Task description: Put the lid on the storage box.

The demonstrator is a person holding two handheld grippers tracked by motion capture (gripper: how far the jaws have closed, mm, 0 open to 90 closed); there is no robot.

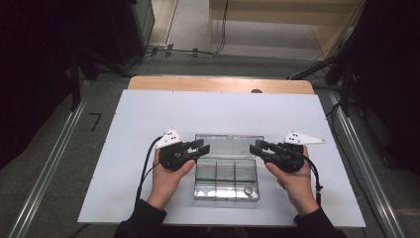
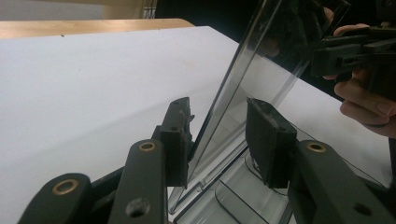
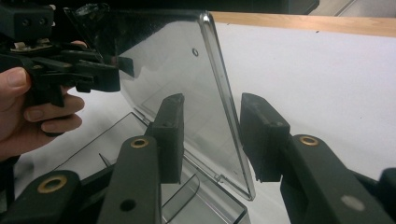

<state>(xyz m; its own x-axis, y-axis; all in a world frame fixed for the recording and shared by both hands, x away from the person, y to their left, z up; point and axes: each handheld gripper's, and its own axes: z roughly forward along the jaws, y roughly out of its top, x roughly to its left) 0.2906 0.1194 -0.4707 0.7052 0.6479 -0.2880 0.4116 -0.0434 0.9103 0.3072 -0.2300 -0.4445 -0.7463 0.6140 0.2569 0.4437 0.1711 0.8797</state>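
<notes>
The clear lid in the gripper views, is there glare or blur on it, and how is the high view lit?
Left gripper view: lid sharp at its edge, dark reflections up top. Right gripper view: lid shows faint glare, near fingers soft. High view: table evenly bright, surroundings dark.

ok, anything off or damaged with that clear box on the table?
Nothing looks damaged or spilled. The clear plastic compartment box sits square on the white table, its hinged lid raised between both grippers' open jaws. One small round item lies in the front right compartment.
</notes>
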